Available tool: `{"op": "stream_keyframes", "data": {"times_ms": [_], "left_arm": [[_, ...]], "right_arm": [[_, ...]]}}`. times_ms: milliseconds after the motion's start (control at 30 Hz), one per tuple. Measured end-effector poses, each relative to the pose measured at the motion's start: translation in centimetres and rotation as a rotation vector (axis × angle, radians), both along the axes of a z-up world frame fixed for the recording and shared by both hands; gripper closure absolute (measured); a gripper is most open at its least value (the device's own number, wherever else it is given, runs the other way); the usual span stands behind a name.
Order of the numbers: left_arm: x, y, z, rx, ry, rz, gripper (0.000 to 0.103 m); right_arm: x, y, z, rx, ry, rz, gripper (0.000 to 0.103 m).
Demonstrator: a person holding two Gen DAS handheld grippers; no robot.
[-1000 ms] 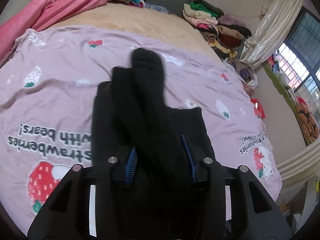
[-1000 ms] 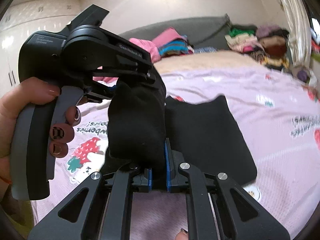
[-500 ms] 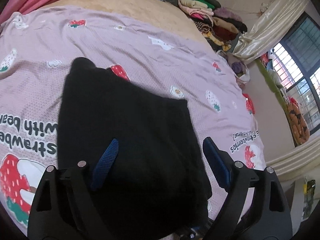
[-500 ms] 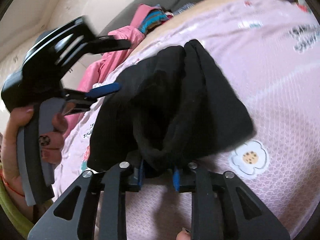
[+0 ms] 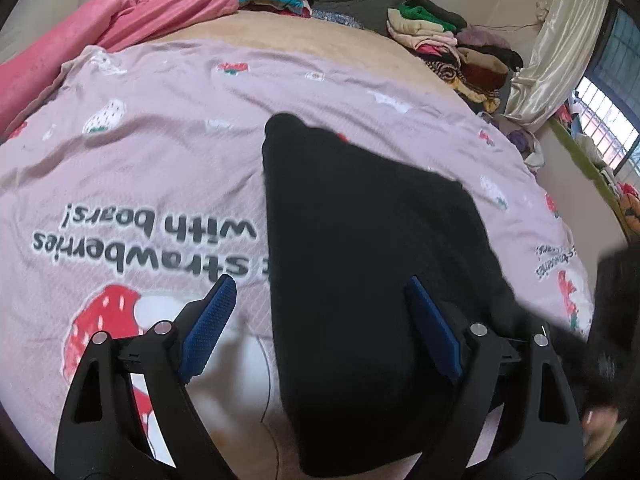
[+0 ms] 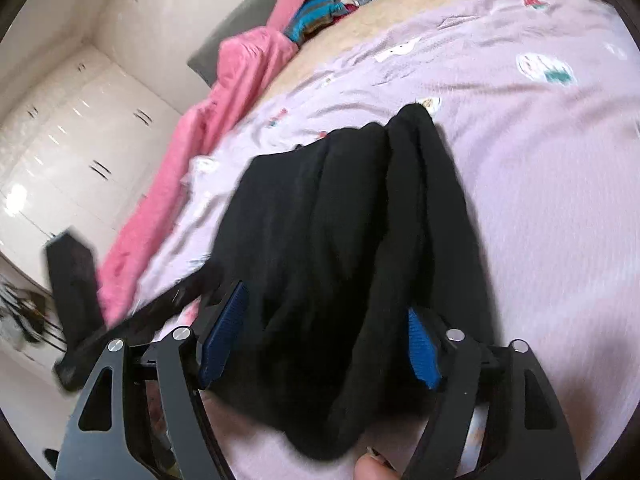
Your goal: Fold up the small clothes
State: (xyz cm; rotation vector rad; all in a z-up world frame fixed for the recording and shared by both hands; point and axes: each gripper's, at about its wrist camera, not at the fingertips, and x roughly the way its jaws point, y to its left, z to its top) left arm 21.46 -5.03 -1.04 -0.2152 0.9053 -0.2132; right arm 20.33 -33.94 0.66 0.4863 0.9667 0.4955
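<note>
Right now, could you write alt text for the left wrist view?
A folded black garment lies on a pink strawberry-print bedspread, between the wide-open blue pads of the left hand-held gripper. Piled clothes sit behind.

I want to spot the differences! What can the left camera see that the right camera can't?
Only the left view shows the window, the curtain, the big writing on the sheet and the left gripper, jaws wide open.

Only the right view shows the white wardrobe and the right gripper, jaws opening with cloth between them.

Both show the black garment on the pink sheet and the pink blanket.
</note>
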Motion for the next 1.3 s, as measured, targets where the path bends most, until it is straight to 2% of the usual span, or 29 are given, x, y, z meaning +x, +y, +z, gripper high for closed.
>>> {"op": "stream_keyframes", "data": {"times_ms": [33,100,167,300,367,433,500,633,1000,1133,1300], "left_arm": [[-0.1,0.0,-0.2,-0.003,0.001,-0.001,0.024],[-0.2,0.1,-0.4,-0.007,0.005,-0.007,0.024],[-0.1,0.0,-0.4,-0.014,0.013,-0.010,0.024],[-0.4,-0.9,0.5,-0.065,0.018,-0.049,0.024],[-0.8,-1.8,0.8,-0.034,0.007,-0.070,0.024],[-0.8,-2.3,0.4,-0.042,0.037,-0.078,0.024],[-1.0,-2.6,-0.1,-0.041,0.046,-0.090,0.023],[-1.2,-2.8,-0.5,-0.031,0.049,-0.104,0.021],[-1.6,-3.0,-0.3,0.007,0.043,-0.100,0.020],[-2.2,-2.9,-0.1,0.019,0.038,-0.099,0.020],[-2.6,-2.7,0.3,0.022,0.027,-0.089,0.020]], "right_arm": [[0.9,0.4,-0.1,-0.038,0.002,0.008,0.049],[1.7,0.9,-0.2,-0.058,-0.002,0.028,0.081],[1.9,1.4,0.7,-0.085,-0.054,0.054,0.085],[1.4,2.1,3.9,-0.223,-0.236,0.111,0.086],[1.9,1.5,3.9,-0.282,-0.253,0.122,0.086],[2.5,1.4,2.4,-0.352,-0.228,0.138,0.086],[2.8,1.0,0.6,-0.376,-0.178,0.140,0.085],[2.9,1.1,-0.2,-0.381,-0.182,0.116,0.083],[1.4,-0.3,0.8,-0.390,-0.174,0.009,0.061],[0.6,-0.7,1.2,-0.404,-0.189,-0.008,0.056],[-0.7,-1.0,2.4,-0.442,-0.233,-0.032,0.041]]}}
